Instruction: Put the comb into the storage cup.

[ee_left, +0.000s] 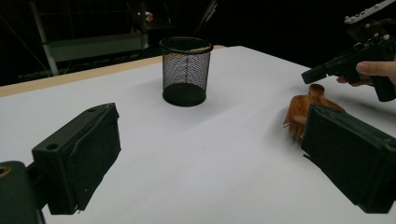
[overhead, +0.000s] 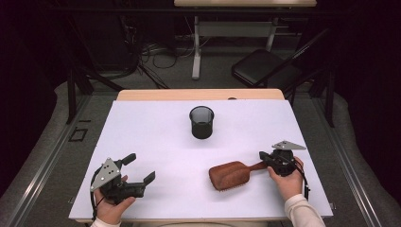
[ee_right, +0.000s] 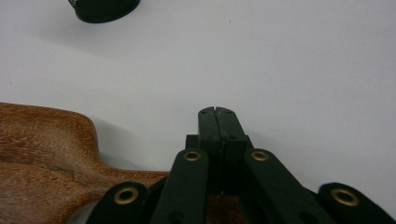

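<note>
A wooden hairbrush [overhead: 231,175] lies bristles down on the white table [overhead: 156,142], its handle pointing right. My right gripper [overhead: 262,156] is shut, its jaws pressed together with nothing between them, and it hovers just over the handle's end. In the right gripper view the closed tips [ee_right: 217,112] point past the handle [ee_right: 42,158], which runs underneath the linkage. My left gripper [overhead: 140,168] rests at the front left, jaws wide open and empty. In its own view the left gripper [ee_left: 210,154] faces the black mesh cup [ee_left: 185,70], with the brush [ee_left: 301,109] beside its right jaw.
The mesh cup [overhead: 202,122] stands upright near the middle back of the table. Beyond the far edge are a folding chair [overhead: 265,68], another table's legs and cables on the floor.
</note>
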Demonstrator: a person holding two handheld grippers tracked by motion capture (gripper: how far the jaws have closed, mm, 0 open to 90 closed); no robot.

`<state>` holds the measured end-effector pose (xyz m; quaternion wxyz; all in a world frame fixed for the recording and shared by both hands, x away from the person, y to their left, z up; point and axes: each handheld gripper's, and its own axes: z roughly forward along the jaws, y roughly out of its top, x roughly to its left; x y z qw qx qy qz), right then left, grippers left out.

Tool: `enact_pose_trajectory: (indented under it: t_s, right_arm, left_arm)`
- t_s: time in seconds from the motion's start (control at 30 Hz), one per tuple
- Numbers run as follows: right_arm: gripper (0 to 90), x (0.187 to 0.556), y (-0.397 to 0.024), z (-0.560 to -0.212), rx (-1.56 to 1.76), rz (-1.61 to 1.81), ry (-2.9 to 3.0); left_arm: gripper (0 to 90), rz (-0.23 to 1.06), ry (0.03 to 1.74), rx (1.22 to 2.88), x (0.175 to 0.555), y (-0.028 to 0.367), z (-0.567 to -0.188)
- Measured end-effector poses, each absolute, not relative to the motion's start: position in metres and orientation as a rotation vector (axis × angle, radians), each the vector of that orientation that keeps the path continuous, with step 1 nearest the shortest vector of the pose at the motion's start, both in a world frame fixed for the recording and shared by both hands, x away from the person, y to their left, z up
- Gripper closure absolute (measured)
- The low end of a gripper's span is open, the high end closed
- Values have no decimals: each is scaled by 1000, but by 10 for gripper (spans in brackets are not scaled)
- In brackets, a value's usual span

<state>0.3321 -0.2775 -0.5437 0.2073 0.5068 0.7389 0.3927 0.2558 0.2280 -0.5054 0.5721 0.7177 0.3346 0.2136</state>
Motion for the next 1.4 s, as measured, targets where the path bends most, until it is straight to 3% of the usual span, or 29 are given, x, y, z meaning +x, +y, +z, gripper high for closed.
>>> enact_pose_trajectory:
  t_s: [1.4]
  right_arm:
    - [900, 332, -278, -552, 1466, 1043, 2123]
  left_arm:
    - [51, 492, 794, 1685, 258, 229, -508]
